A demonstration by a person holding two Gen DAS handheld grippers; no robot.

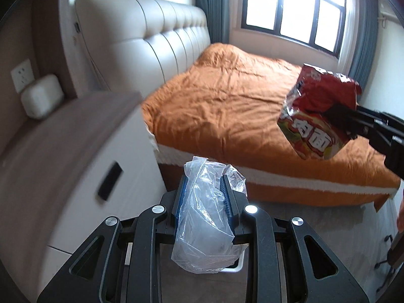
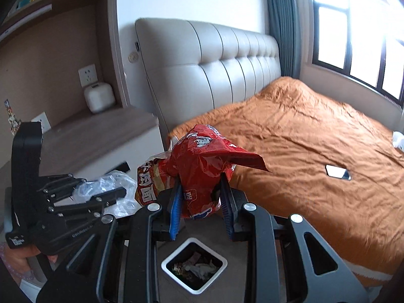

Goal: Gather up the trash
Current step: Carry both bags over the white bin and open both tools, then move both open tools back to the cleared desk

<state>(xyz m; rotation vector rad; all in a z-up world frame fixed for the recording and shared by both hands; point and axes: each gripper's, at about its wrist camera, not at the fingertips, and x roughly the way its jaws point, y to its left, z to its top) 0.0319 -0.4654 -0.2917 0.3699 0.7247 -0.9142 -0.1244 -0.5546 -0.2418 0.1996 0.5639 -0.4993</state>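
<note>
Orange bed (image 2: pixel 315 136), bin (image 2: pixel 194 265) on floor

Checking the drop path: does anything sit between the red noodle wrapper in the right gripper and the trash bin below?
Nothing. In the right wrist view the red noodle wrapper hangs clamped in the right gripper, with only bare floor before the trash bin.

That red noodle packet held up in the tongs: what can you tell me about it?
The red noodle packet is a crumpled, glossy wrapper with white Chinese lettering and a yellow-green printed end. It looks torn open and empty. The right tongs pinch it between blue pads, holding it in the air above the white-rimmed trash bin, beside the orange bed.
</note>
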